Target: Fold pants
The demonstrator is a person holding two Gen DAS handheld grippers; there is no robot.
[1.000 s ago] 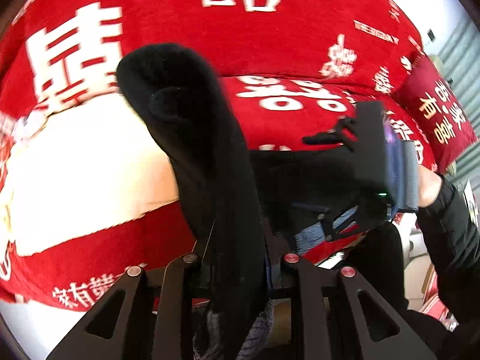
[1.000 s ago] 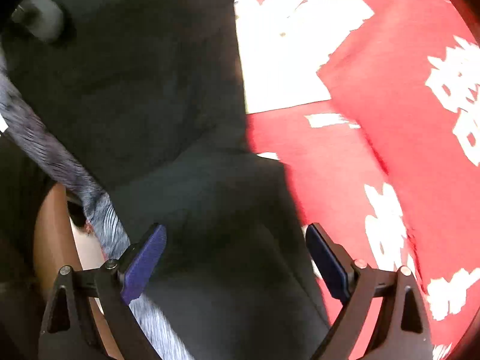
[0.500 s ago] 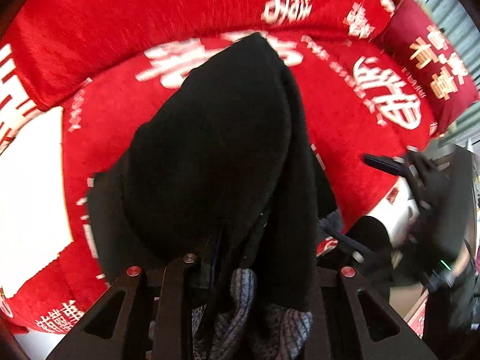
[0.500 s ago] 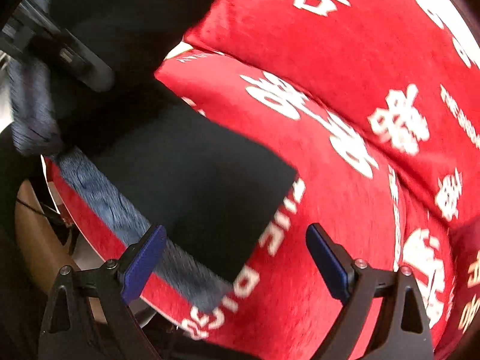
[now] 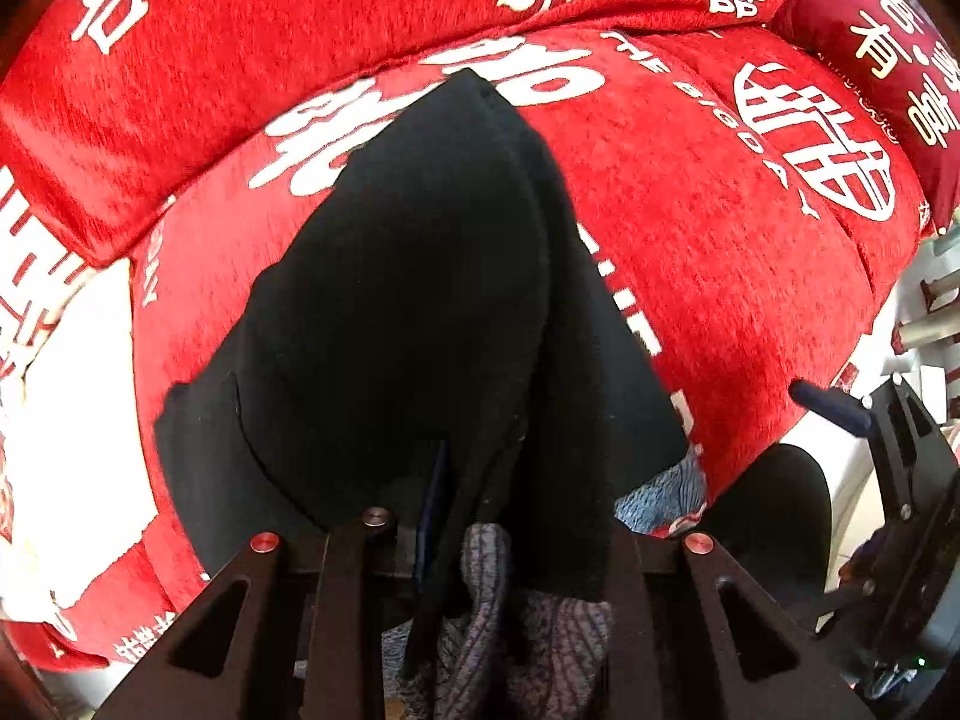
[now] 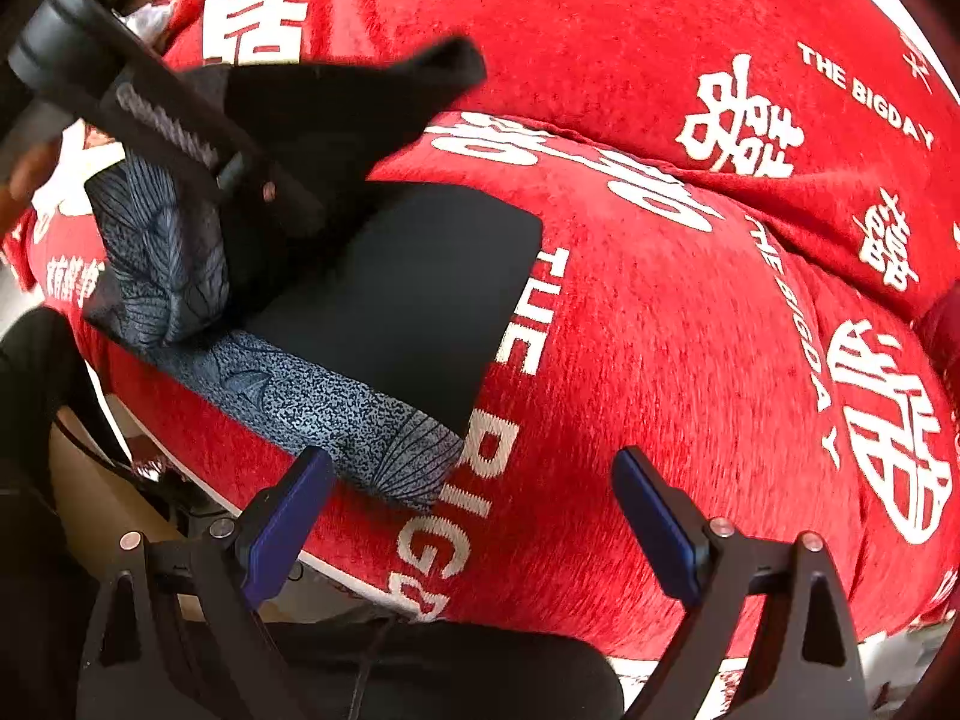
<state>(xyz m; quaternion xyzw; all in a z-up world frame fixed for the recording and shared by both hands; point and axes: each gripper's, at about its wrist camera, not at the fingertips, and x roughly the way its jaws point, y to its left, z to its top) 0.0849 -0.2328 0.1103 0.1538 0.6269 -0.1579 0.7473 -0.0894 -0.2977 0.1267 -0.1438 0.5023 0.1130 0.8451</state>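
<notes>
Left claw [image 5: 474, 534] clamped tight on cloth; right claw [image 6: 474, 516] spread wide, gripping nothing.

Red sofa with white wedding lettering

A red plush sofa cover [image 6: 690, 360] printed with white double-happiness characters and "THE BIGDAY" spreads over the seat cushion [image 5: 720, 252] and the back cushion [image 5: 300, 48]. A darker red throw pillow [image 5: 888, 42] with white characters sits at the far right end. Beyond the seat edge, pale floor [image 5: 852, 480] and grey metal bars [image 5: 927, 324] show in bright light.
</notes>
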